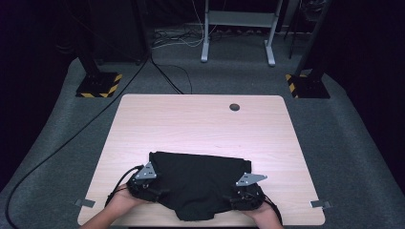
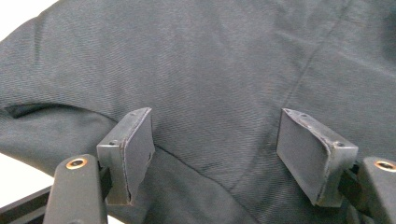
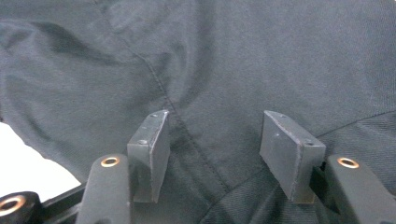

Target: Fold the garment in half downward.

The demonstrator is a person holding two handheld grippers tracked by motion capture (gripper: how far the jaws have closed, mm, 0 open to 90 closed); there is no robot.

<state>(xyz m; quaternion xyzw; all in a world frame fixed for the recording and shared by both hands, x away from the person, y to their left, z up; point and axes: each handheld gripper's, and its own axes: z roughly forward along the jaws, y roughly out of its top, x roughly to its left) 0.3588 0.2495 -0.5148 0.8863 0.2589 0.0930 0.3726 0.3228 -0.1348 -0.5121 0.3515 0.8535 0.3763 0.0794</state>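
Observation:
A black garment lies folded on the near half of the light wooden table. My left gripper sits at its left edge and my right gripper at its right edge, each held by a hand. In the left gripper view the jaws of the left gripper stand apart over dark cloth with a seam, gripping nothing. In the right gripper view the right gripper is likewise open above seamed fabric, its pads off the cloth.
A round grommet hole sits near the table's far edge. Metal tabs mark the near corners. Beyond the table are stand bases with hazard stripes, floor cables and a white desk frame.

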